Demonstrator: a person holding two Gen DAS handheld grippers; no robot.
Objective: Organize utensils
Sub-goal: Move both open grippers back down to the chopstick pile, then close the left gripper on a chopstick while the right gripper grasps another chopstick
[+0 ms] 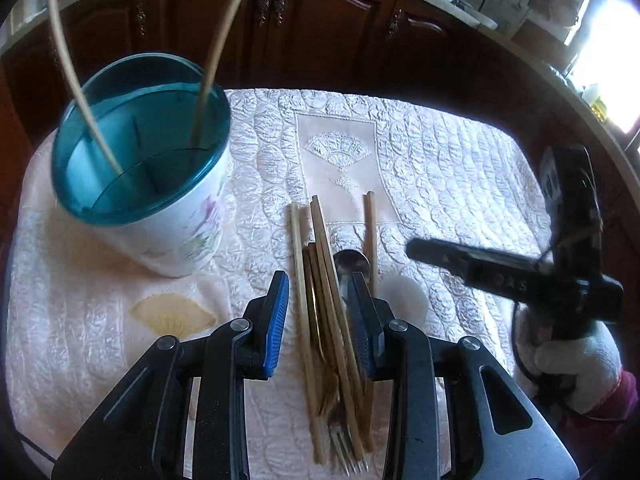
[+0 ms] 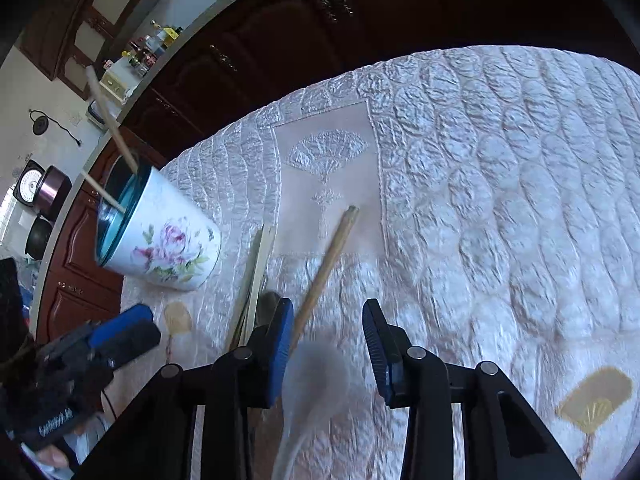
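I see the utensils (image 1: 332,320) lying in a loose bundle on the quilted cloth (image 1: 440,168), just right of the holder cup (image 1: 160,184), which I take as my landmark. The bundle is several wooden chopsticks (image 1: 320,248), a gold-toned fork (image 1: 344,448) with its tines pointing away from the cup, and a metal spoon (image 1: 352,262) whose bowl shows among the sticks. One separate chopstick (image 2: 324,272) lies on the side of the bundle away from the cup. A pale, translucent spoon (image 2: 316,372) rests farther from the cup again, past that lone stick.

The cup is white with pink flowers and a teal rim, and it stands upright on the cloth. Two chopsticks (image 1: 208,64) already stand inside it, leaning outward.

My left gripper (image 1: 320,304) hangs over the bundle with its jaws spread to either side of the sticks; I cannot see the blue pads pressing on anything. My right gripper (image 2: 328,332) sits on the far side of the bundle from the cup, jaws spread around the bowl of the pale spoon, with the lone chopstick close against one pad; the pads do not appear to pinch the spoon, though that picture is blurred. A white-gloved hand (image 1: 568,368) holds the right gripper.

The cloth covers the worktop, and dark wooden cabinets (image 1: 280,32) stand beyond the cup.
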